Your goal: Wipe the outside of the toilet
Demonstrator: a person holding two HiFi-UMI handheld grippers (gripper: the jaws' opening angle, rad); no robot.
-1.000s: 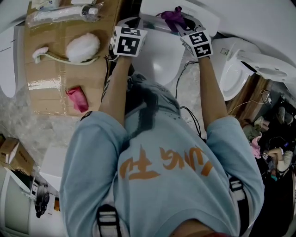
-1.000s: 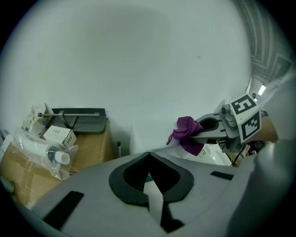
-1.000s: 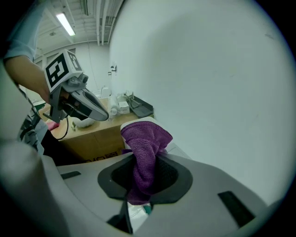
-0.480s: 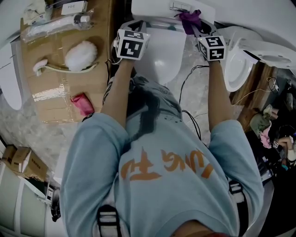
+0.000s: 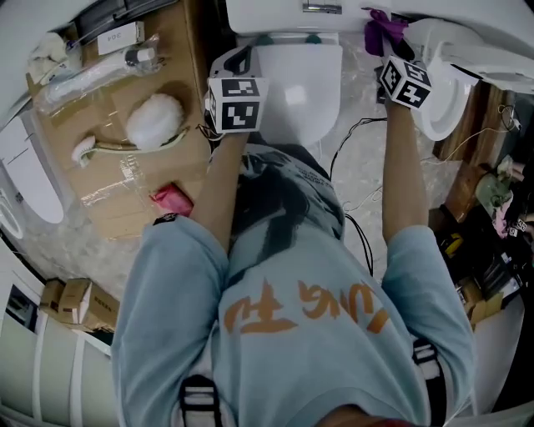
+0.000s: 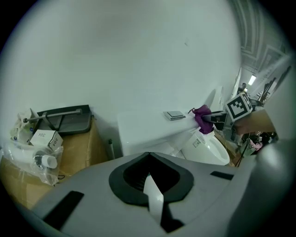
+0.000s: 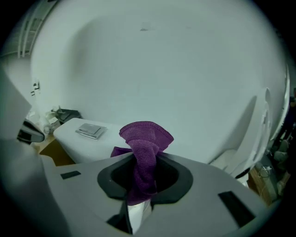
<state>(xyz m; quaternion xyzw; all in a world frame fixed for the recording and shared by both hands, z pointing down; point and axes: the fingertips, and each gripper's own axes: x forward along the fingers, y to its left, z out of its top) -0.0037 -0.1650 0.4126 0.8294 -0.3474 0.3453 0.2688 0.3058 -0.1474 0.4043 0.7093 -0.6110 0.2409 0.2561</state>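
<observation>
Right hand-held gripper (image 7: 141,173) clamped on a crumpled purple microfibre cloth (image 7: 144,141), at the right end of the white ceramic toilet (image 5: 296,83) tank (flush plate on top). Left hand-held gripper (image 6: 148,173) closed, holding nothing.

The toilet tank (image 5: 284,15), left of the right gripper (image 7: 138,185), is cut by the head view's top edge; the person's torso (image 5: 292,275) hides the bowl's near end; the purple cloth (image 7: 144,139) vanishes lower down between that gripper's jaws
</observation>
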